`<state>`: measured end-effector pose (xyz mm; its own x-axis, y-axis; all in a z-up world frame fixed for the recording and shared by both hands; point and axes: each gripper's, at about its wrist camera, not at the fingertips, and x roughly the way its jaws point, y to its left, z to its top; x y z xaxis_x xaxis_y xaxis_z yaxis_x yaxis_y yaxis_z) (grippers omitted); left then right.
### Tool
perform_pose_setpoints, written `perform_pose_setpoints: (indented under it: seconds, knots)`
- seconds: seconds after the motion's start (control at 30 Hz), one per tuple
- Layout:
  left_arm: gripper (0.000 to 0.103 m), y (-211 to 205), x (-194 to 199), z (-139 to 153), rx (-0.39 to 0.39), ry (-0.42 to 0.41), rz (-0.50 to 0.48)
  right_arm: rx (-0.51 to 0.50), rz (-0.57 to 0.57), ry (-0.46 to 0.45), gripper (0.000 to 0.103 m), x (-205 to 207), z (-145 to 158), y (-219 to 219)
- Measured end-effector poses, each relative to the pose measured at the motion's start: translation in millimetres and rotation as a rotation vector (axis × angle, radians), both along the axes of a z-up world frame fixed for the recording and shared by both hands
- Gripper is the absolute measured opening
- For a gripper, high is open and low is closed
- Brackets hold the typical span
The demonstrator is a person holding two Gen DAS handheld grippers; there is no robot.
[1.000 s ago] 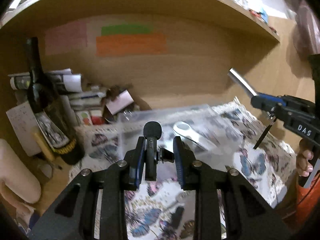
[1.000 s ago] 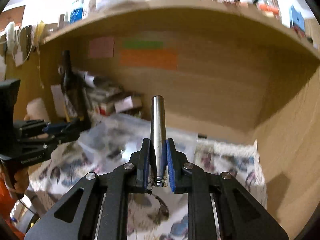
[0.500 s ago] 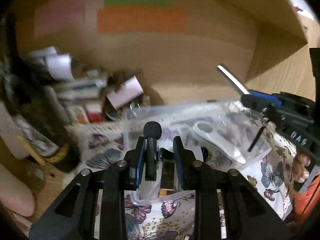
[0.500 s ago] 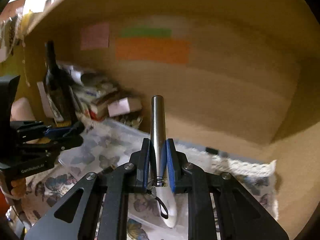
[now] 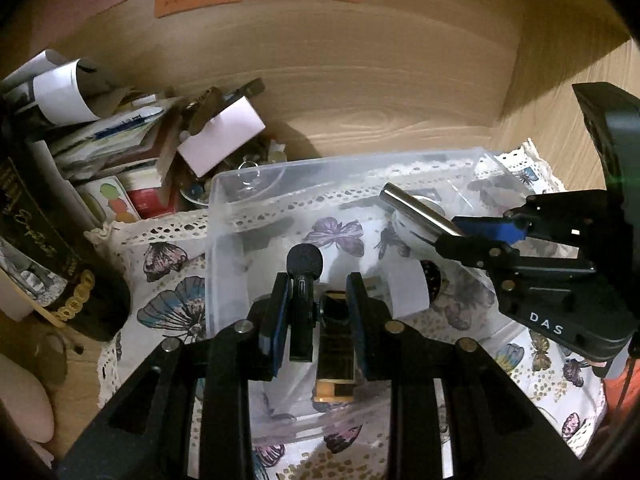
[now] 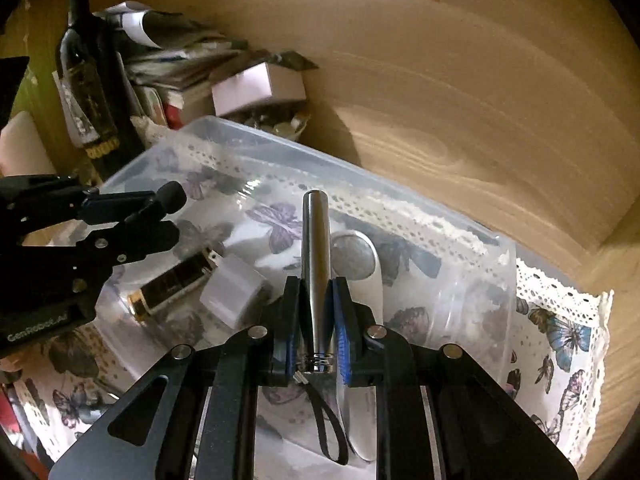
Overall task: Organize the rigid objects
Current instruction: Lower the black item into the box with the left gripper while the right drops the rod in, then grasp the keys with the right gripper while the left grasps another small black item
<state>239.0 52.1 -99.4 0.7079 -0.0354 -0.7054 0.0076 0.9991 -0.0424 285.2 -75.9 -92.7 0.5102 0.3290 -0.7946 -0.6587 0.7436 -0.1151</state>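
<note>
A clear plastic bin (image 5: pixel 224 184) (image 6: pixel 496 248) sits on a butterfly cloth. My left gripper (image 5: pixel 318 292) is shut on a small black clip microphone (image 5: pixel 303 280) and holds it over the bin; the microphone also shows in the right wrist view (image 6: pixel 170 196). My right gripper (image 6: pixel 316 304) is shut on a silver metal cylinder (image 6: pixel 315 248) with a black strap, also over the bin; the cylinder also shows in the left wrist view (image 5: pixel 420 210). Inside the bin lie a black-and-gold harmonica (image 6: pixel 172 284), a white tape roll (image 6: pixel 232 292) and a white flat tool (image 6: pixel 356 256).
A dark wine bottle (image 6: pixel 92 80) stands left of the bin. Stacked papers and small boxes (image 5: pixel 132 140) crowd the back left corner. The wooden back wall (image 5: pixel 360 80) and side wall (image 6: pixel 580 200) close in behind and to the right. Butterfly cloth (image 6: pixel 560 340) covers the surface.
Both grippers have moved forward and tilted down, so they now hang over the bin's inside. Each still holds its object.
</note>
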Motion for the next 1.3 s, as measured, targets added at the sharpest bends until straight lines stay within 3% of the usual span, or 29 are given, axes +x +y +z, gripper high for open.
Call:
perform_pose_setpoints:
  seconds: [0.17,0.3,0.4,0.53,0.8,0.97,1.13,1.3]
  knots:
    - [0.04,-6,-2,-1,0.005,0.007,-0.015,-0.005,-0.019,0.016,0.015,4,0,-3]
    - [0.063,-10,-12,8,0.025,-0.027,0.002,0.002,-0.03,-0.026,0.02,-3,11,-4]
    - [0.065,-7,-24,20,0.007,-0.056,0.01,0.044,0.004,-0.048,0.034,-15,28,-10]
    - [0.089,-1,-43,32,-0.029,-0.086,0.034,0.104,0.014,-0.104,0.048,-38,53,-22]
    - [0.098,1,-83,35,0.041,-0.116,0.075,0.138,0.041,-0.135,0.052,-80,61,-38]
    - [0.099,-4,-101,18,0.061,-0.072,0.056,0.13,0.052,-0.107,0.052,-101,51,-41]
    - [0.099,-13,-110,-9,0.018,0.024,0.01,0.126,0.049,-0.06,0.054,-113,38,-47]
    - [0.098,-28,-116,-34,0.014,0.096,-0.004,0.071,0.048,-0.071,0.058,-120,27,-48]
